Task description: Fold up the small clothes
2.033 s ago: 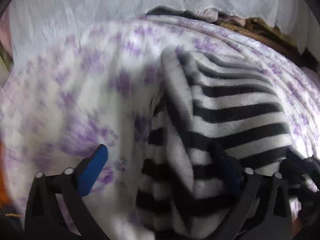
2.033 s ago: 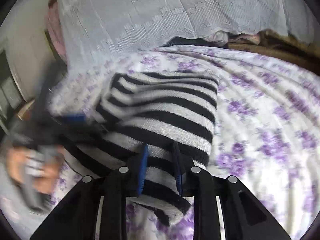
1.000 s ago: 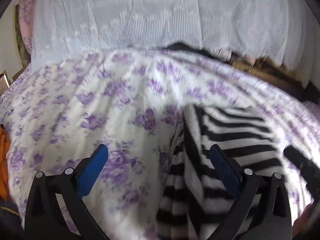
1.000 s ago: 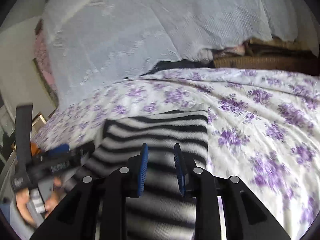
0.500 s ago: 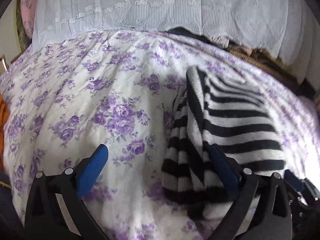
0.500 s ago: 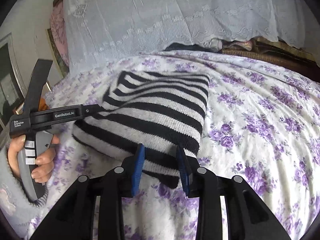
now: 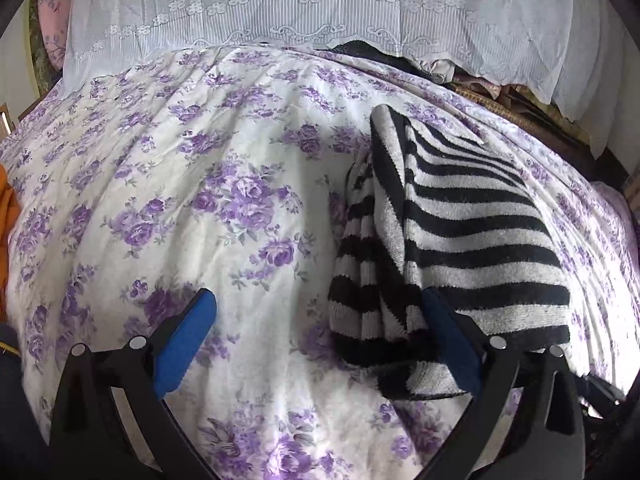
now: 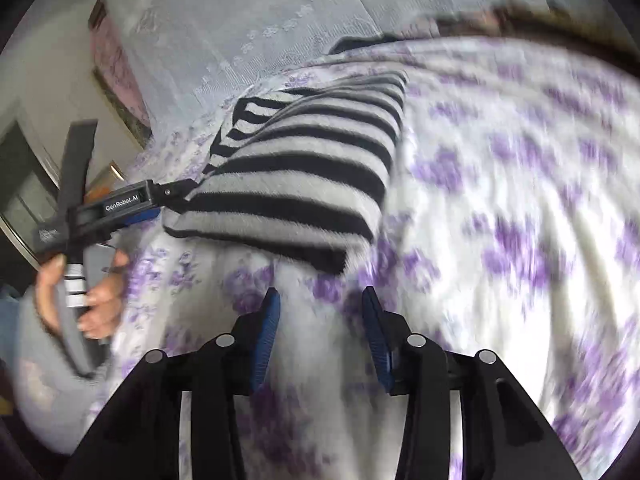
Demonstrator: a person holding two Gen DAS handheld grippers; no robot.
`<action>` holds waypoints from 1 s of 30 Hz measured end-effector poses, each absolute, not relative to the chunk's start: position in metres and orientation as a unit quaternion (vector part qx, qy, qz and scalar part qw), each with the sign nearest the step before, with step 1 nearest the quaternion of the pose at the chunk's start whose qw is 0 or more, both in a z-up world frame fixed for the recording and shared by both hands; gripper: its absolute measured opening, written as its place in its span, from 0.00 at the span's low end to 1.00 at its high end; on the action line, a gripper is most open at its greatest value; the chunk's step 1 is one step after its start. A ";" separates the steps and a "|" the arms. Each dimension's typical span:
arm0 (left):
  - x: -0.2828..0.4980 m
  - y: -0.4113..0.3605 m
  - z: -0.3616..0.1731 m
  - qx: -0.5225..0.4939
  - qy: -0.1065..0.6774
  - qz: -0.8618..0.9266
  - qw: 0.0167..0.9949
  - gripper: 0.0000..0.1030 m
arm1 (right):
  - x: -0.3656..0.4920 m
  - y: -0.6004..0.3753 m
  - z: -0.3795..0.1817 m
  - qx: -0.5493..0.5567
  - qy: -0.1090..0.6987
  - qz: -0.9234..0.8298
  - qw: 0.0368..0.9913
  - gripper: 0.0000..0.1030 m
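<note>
A folded black-and-white striped garment (image 7: 460, 236) lies on the bed with the purple-flowered sheet (image 7: 200, 200). My left gripper (image 7: 320, 328) is open wide at the garment's near left corner; its right finger lies against the striped cloth and its left finger is over bare sheet. In the right wrist view the garment (image 8: 304, 184) lies ahead and left. My right gripper (image 8: 318, 320) is open and empty, just short of the garment's near edge. The left gripper (image 8: 132, 204) shows there at the garment's left corner.
A white lace curtain (image 7: 320, 8) hangs behind the bed. Dark and tan clothes (image 7: 460, 72) are piled at the far edge. An orange item (image 7: 6, 208) is at the left edge. Flowered sheet extends left and right of the garment.
My right gripper has let go of the striped garment, opened and pulled back from it. The garment now rests on the sheet. The left gripper stays open at its corner.
</note>
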State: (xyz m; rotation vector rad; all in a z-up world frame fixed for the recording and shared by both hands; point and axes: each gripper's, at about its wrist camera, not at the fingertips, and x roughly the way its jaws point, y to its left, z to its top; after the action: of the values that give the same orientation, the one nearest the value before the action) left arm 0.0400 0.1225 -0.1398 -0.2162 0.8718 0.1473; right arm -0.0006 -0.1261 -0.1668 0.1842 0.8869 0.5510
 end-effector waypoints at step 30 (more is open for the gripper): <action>0.116 0.128 -0.167 -0.250 0.458 -0.096 0.847 0.95 | 0.037 -0.164 -0.142 0.172 0.401 0.267 0.859 0.55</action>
State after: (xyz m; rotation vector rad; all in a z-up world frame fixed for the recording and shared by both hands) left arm 0.1156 0.1283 -0.1672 -0.5274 0.9661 -0.2028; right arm 0.0366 -0.1641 -0.1416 0.3615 0.8413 0.5616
